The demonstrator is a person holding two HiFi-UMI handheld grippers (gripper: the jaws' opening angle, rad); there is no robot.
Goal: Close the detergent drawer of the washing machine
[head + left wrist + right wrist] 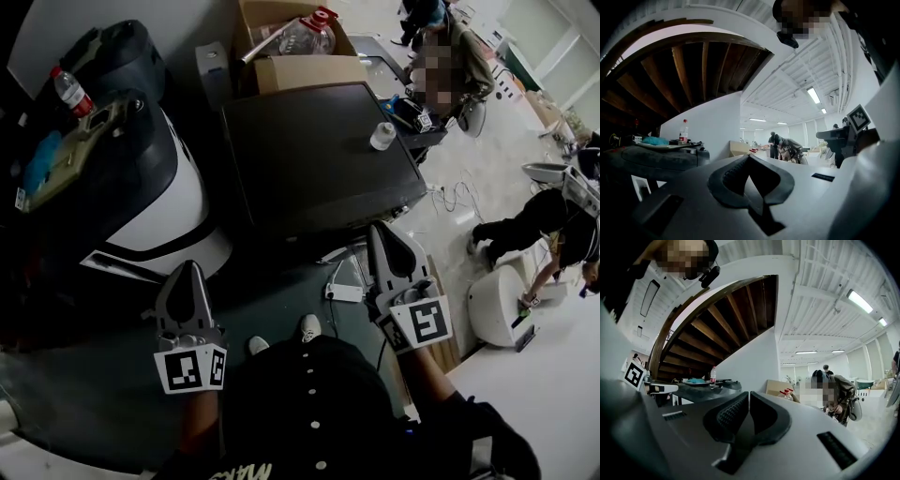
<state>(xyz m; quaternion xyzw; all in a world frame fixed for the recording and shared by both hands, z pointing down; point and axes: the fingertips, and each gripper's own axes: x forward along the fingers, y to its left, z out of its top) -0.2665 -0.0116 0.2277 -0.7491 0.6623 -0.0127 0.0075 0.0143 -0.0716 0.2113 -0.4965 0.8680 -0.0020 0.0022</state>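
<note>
Two tools, one marker cube each. The left tool [191, 270] and right tool [382, 230] both have jaws together with nothing between them.

One washing machine [319, 159], dark and flat-topped, stands just ahead of both tools. I cannot make out its detergent drawer from above.

One small white container [382, 136] sits on its top, and one cardboard box [309, 73] stands behind it.

Two red-capped vessels: a bottle [70, 91] at far left and a jug [307, 36] in the box.

The floor [525, 394] is white at right.

Only the gripper views show the wooden stair underside [717, 329] and the ceiling strip lights [859, 301].
</note>
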